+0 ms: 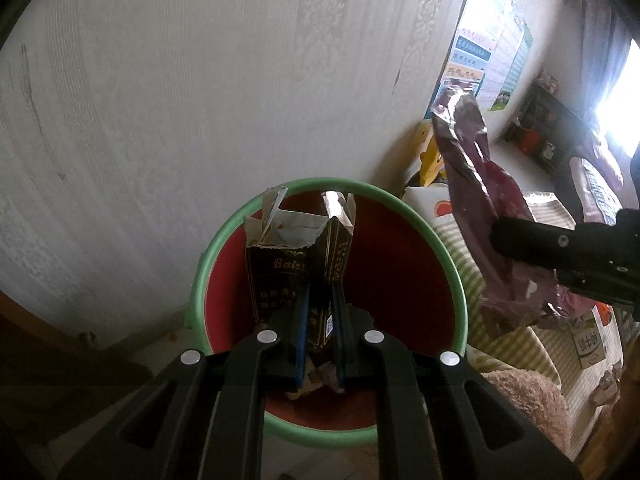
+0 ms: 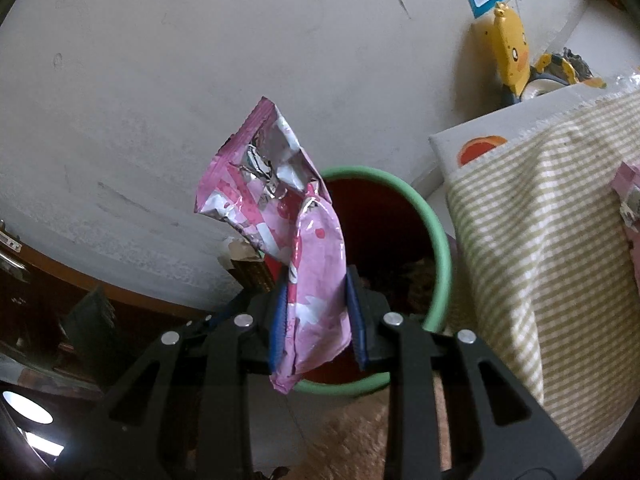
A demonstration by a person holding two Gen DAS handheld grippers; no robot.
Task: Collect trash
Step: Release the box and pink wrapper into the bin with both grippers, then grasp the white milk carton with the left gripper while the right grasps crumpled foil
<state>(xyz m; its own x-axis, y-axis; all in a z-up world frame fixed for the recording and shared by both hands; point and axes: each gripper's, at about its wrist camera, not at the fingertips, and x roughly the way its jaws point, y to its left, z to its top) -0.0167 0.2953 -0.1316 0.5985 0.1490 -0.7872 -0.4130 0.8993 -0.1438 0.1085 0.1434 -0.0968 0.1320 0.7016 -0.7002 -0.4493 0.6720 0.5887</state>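
Note:
A red bin with a green rim (image 1: pixel 420 216) stands on the floor by the wall; it also shows in the right wrist view (image 2: pixel 434 220). My left gripper (image 1: pixel 320 332) is shut on a torn dark brown cigarette box (image 1: pixel 288 268) and holds it over the bin's opening. My right gripper (image 2: pixel 318 312) is shut on a pink foil snack wrapper (image 2: pixel 280 192), held up above the bin's near-left rim. The same wrapper (image 1: pixel 476 168) and the right gripper (image 1: pixel 560 248) show at the right of the left wrist view, just right of the bin.
A striped green-and-white cloth (image 2: pixel 540 220) covers a surface right of the bin, with a pink scrap (image 2: pixel 630 196) on it. A yellow toy (image 2: pixel 514 52) stands against the pale wall. A fluffy beige rug (image 1: pixel 528 396) lies below. Brown furniture (image 2: pixel 60 300) is at left.

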